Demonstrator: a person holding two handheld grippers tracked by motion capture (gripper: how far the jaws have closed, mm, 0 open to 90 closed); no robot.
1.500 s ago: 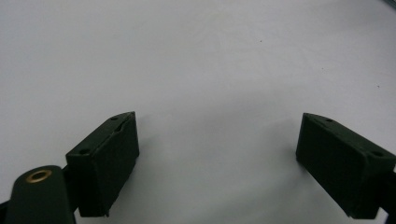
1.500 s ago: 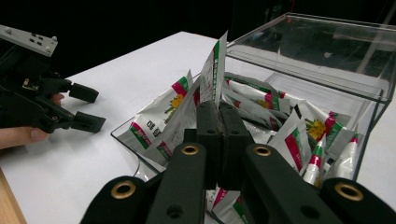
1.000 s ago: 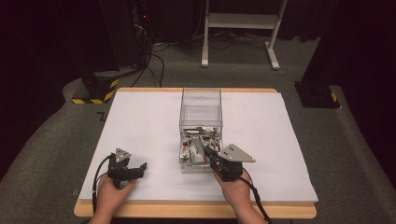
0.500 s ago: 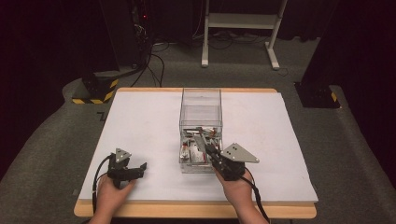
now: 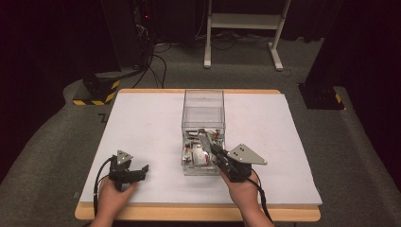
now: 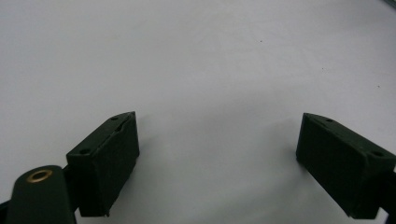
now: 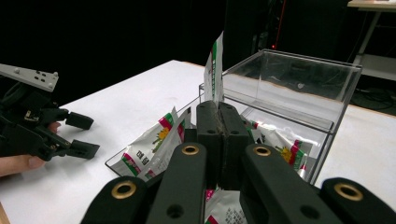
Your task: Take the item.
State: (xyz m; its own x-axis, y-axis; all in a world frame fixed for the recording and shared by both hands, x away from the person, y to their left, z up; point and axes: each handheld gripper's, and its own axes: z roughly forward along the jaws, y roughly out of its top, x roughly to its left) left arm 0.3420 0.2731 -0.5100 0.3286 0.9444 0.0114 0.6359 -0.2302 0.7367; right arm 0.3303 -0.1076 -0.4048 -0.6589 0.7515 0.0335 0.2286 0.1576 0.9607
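Observation:
A clear plastic box (image 5: 203, 101) stands mid-table, with several red, green and white packets (image 5: 196, 153) lying in its low front part. My right gripper (image 5: 204, 137) reaches over that front part from the near side. In the right gripper view its jaws (image 7: 218, 109) are shut on the lower edge of one packet (image 7: 215, 70), which stands upright above them in front of the box (image 7: 299, 70). More packets (image 7: 154, 144) lie below. My left gripper (image 5: 142, 171) rests on the table at the near left, open with nothing between its fingers (image 6: 112, 158).
The white table (image 5: 142, 127) has bare room left and right of the box. The left gripper (image 7: 79, 135) sits well apart from the box. Beyond the table's far edge are a dark floor, cables and a white stand (image 5: 246, 21).
My right gripper has shifted only slightly over the box's front part, still holding the packet. The left hand has stayed put.

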